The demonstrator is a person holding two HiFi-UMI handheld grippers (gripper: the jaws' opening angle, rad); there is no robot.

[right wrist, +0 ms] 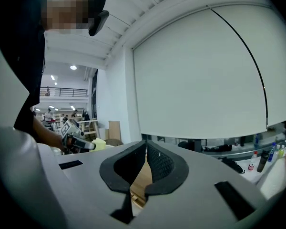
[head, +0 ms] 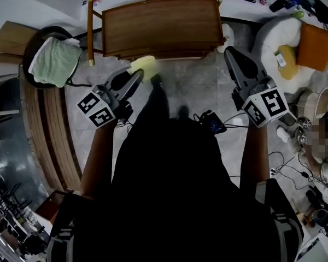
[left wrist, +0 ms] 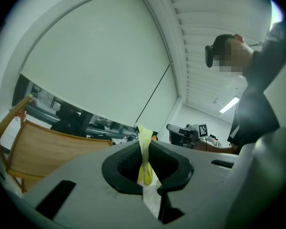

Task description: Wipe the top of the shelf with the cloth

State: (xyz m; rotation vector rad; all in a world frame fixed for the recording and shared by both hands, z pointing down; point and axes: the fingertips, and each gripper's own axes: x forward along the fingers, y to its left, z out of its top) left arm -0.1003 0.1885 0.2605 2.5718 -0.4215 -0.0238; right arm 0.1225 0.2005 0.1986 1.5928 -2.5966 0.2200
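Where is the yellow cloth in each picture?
Head view: cloth upper middle, at the left gripper's tip, by the shelf's front edge.
Left gripper view: bottom centre, pinched in the gripper.
Right gripper view: small yellow patch, middle left.
Shared landmark: the wooden shelf, seen in head and left gripper views.

The person's dark torso (head: 169, 190) hides much of the floor (head: 199, 86). Only a thin edge of the cloth (left wrist: 145, 168) shows, pinched in the left gripper (left wrist: 144, 144).

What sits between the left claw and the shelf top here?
The yellow cloth: pinched in the left claw, it reaches the front edge of the wooden shelf in the head view. Whether it touches the top, I cannot tell.
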